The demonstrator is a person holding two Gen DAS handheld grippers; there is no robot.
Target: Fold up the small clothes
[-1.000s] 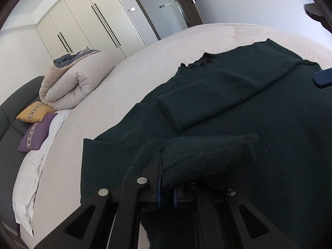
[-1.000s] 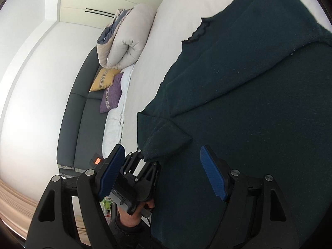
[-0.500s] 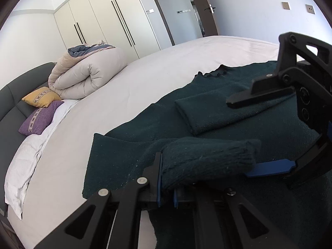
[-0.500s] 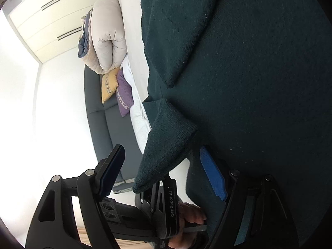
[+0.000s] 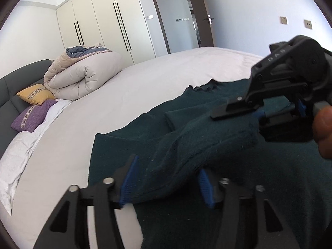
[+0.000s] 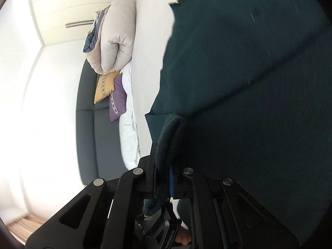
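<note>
A dark green knit sweater (image 5: pixel 269 176) lies spread on the white bed (image 5: pixel 145 87); it also fills the right wrist view (image 6: pixel 249 72). One sleeve (image 5: pixel 199 143) is lifted off the body of the sweater. My left gripper (image 5: pixel 166 180) is open, its blue pads on either side of the sleeve. My right gripper (image 6: pixel 165 178) is shut on the sleeve's cuff (image 6: pixel 170 137); it also shows at the right of the left wrist view (image 5: pixel 261 112). A second sleeve (image 5: pixel 186 116) lies folded across the chest.
A rolled beige duvet (image 5: pixel 83 76) sits by the dark headboard (image 5: pixel 12 83) with a yellow cushion (image 5: pixel 35 94) and a purple cushion (image 5: pixel 31 116). Wardrobe doors (image 5: pixel 103 27) and a doorway (image 5: pixel 178 20) stand beyond the bed.
My left gripper has opened and let go of the sleeve. My right gripper has come in and shut on the cuff.
</note>
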